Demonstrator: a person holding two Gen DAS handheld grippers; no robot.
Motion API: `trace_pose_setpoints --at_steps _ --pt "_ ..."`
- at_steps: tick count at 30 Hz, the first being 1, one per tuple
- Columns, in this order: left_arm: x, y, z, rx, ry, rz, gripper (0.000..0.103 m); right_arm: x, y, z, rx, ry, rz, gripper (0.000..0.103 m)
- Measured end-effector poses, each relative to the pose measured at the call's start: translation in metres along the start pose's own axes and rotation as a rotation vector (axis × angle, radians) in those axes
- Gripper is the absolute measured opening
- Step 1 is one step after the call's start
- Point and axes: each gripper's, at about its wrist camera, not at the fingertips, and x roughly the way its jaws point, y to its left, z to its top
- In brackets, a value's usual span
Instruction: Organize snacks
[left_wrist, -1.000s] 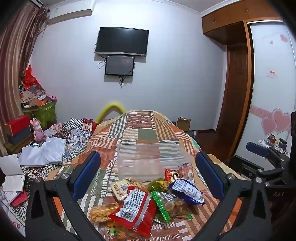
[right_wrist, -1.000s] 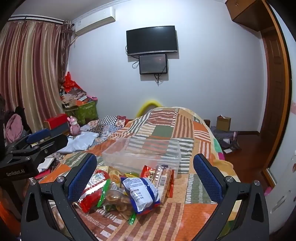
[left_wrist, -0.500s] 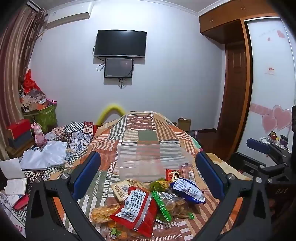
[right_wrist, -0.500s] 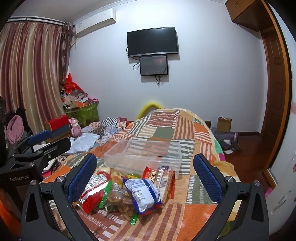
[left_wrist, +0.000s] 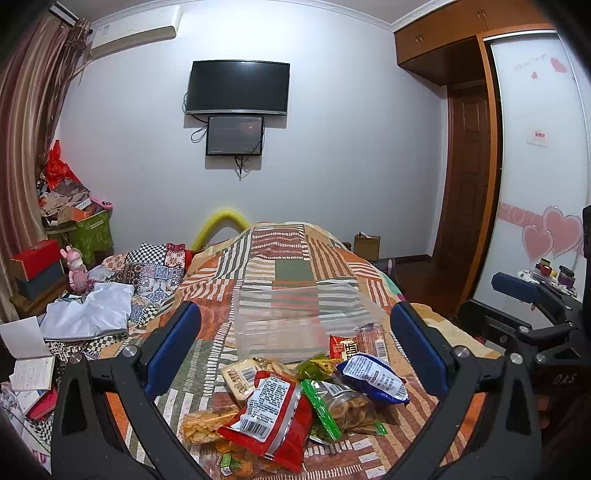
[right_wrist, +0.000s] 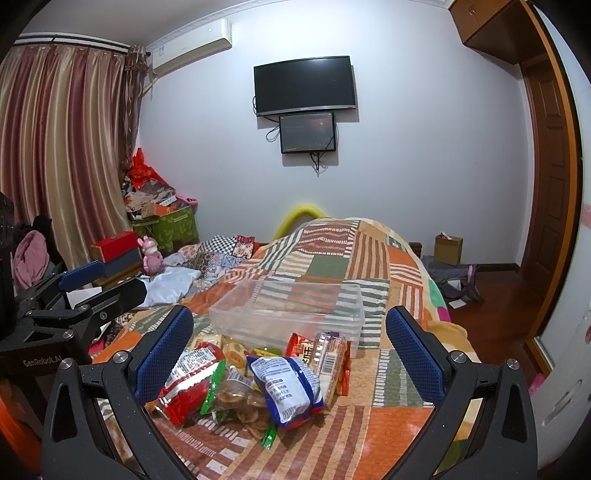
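A pile of snack packets lies on the patchwork bedspread: a red bag (left_wrist: 271, 417), a blue-and-white bag (left_wrist: 373, 376), a clear green-edged bag of chips (left_wrist: 341, 406) and others. A clear plastic box (left_wrist: 291, 321) stands empty just behind the pile; it also shows in the right wrist view (right_wrist: 291, 314). My left gripper (left_wrist: 295, 350) is open and empty, held above the pile. My right gripper (right_wrist: 288, 350) is open and empty, above the blue-and-white bag (right_wrist: 286, 387) and the red bag (right_wrist: 188, 384).
The bed (right_wrist: 369, 258) runs away toward the far wall. Folded clothes and a checked quilt (left_wrist: 147, 266) lie at the left. Boxes and a green bin (right_wrist: 173, 225) stand by the curtain. A wardrobe (left_wrist: 539, 184) and wooden floor are at the right.
Both grippers have tilted down slightly and drawn a little nearer the pile; the snacks and box sit slightly higher in view. Nothing was taken hold of.
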Motion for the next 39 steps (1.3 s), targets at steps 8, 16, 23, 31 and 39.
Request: trace_pose_setpoints --at_steps 8,16,23,31,39 --pt "-0.0021 -0.0015 0.0011 0.006 -0.004 0.001 0.103 0.0003 0.0002 -0.0002 0.001 -0.002 -0.004 0.103" --pt "-0.0030 -0.0014 0.0021 0.008 -0.003 0.002 0.103 0.0010 0.0003 -0.0004 0.005 -0.002 -0.005 0.103" --pt "-0.0020 -0.0003 0.0010 0.007 -0.001 0.005 0.103 0.0017 -0.0004 -0.0005 0.009 -0.003 -0.002 0.103" --pt "-0.0014 0.0015 0.0009 0.003 0.002 0.010 0.103 0.0017 -0.0014 -0.0023 0.017 -0.003 -0.001 0.103" --pt "-0.0005 0.0010 0.0005 0.003 0.008 0.005 0.103 0.0013 -0.0021 -0.0023 0.021 -0.004 0.002 0.103"
